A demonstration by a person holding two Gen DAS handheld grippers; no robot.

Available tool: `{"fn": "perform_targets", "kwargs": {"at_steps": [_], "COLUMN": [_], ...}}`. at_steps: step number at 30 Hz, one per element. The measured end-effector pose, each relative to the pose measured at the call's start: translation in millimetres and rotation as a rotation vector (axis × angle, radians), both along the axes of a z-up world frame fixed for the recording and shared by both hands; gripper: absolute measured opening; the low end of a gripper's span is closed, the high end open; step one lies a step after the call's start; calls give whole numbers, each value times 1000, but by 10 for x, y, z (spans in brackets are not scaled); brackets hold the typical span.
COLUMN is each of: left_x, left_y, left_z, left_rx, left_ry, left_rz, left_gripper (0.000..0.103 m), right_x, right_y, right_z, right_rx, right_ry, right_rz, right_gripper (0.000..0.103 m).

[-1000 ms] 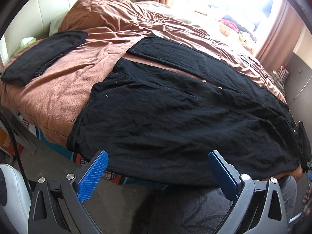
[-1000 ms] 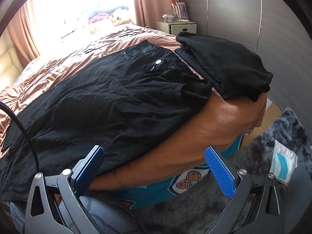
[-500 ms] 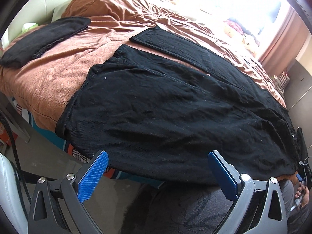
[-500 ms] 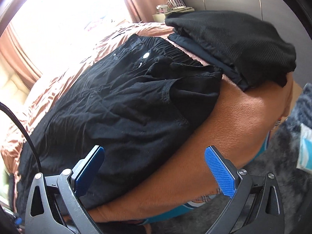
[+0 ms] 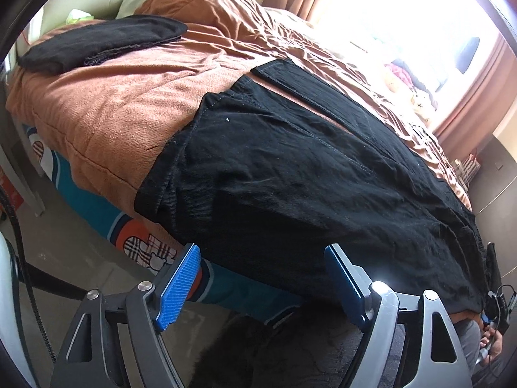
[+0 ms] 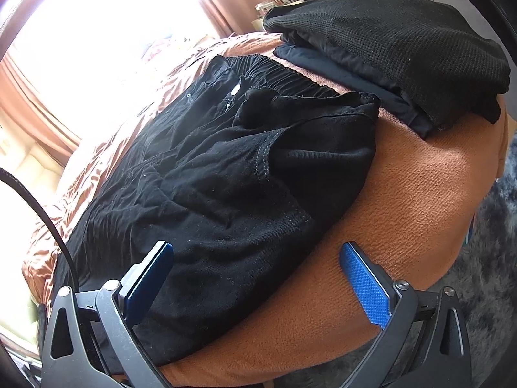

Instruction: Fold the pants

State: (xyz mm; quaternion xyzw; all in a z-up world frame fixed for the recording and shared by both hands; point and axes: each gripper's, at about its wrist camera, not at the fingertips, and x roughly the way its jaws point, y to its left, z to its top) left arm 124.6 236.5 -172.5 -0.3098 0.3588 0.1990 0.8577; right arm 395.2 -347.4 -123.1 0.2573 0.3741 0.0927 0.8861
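Black pants (image 5: 290, 168) lie spread flat on a brown blanket (image 5: 106, 110) on the bed, both legs side by side, the near leg hanging a little over the bed's edge. My left gripper (image 5: 261, 274) is open and empty, just below the near leg's edge. In the right wrist view the pants' waistband end (image 6: 245, 148) lies near the bed's corner. My right gripper (image 6: 255, 278) is open and empty, its left finger over the pants' near edge, its right finger over bare blanket (image 6: 404, 194).
A folded black garment (image 5: 100, 42) lies near the headboard. A stack of folded dark clothes (image 6: 404, 51) sits beside the waistband. Teal patterned sheet (image 5: 106, 213) shows under the blanket. Curtains and a bright window are behind. A grey rug (image 6: 484, 291) covers the floor.
Both grippers have moved closer to the bed and pants. The left view shifted toward the leg hems, the right view toward the waistband. Both stayed open.
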Motion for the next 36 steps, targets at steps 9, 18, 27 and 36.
{"fn": "perform_targets", "kwargs": {"at_steps": [9,18,27,36], "left_x": [-22,-136,-157,-86], "left_y": [148,340,374,390], "left_z": [-133,66,307,604], "left_rx": [-33,20,93,145], "left_ry": [-13,-107,-135,-155], "left_rz": [1,116,159,166], "left_gripper": [63,18,5,4], "right_x": [-36,18,177,305], "right_y": [-78,-116,-320,-509], "right_z": [-5,-22,-138,-202], "right_rx": [42,83,191,261], "right_ry": [17,-17,-41,-42], "right_rz": [-18,-23,-70,-116], "right_gripper": [93,83,67,46]}}
